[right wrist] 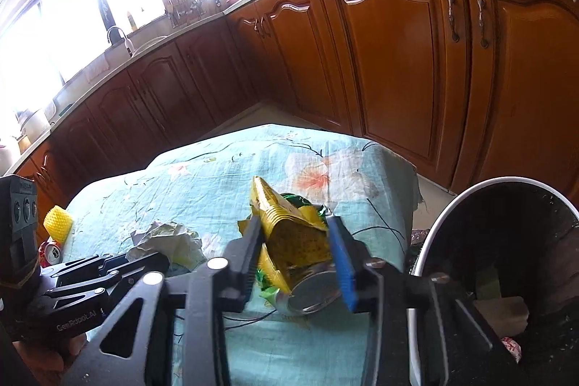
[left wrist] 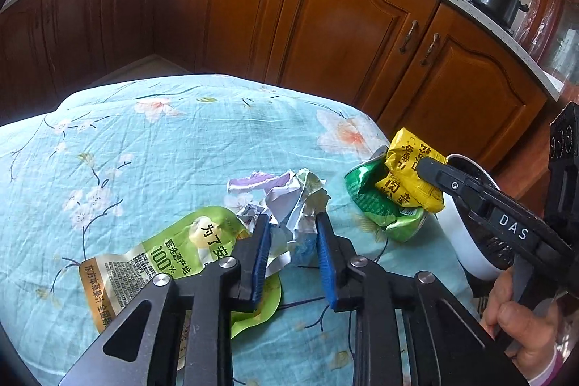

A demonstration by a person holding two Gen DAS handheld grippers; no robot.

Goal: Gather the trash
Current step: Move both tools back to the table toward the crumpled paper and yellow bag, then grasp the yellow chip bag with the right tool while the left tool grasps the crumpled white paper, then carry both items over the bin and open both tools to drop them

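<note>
My left gripper [left wrist: 292, 223] is shut on a crumpled ball of white paper [left wrist: 293, 201] on the floral cloth. A flat green drink pouch [left wrist: 173, 252] lies under its left finger. My right gripper [right wrist: 295, 230] is shut on a crumpled yellow snack wrapper [right wrist: 293, 230], held just above a crushed green can [left wrist: 383, 208] at the table's right edge. In the left wrist view the right gripper [left wrist: 419, 169] reaches in from the right with the yellow wrapper [left wrist: 409, 169]. The crushed can's silver end [right wrist: 311, 292] shows below the wrapper.
A white-rimmed trash bin [right wrist: 434, 227] with a dark inside stands beside the table's right edge and holds some scraps. A yellow foam net [right wrist: 58, 223] and a red can [right wrist: 50, 252] lie at the table's left. Wooden kitchen cabinets [left wrist: 325, 35] stand behind.
</note>
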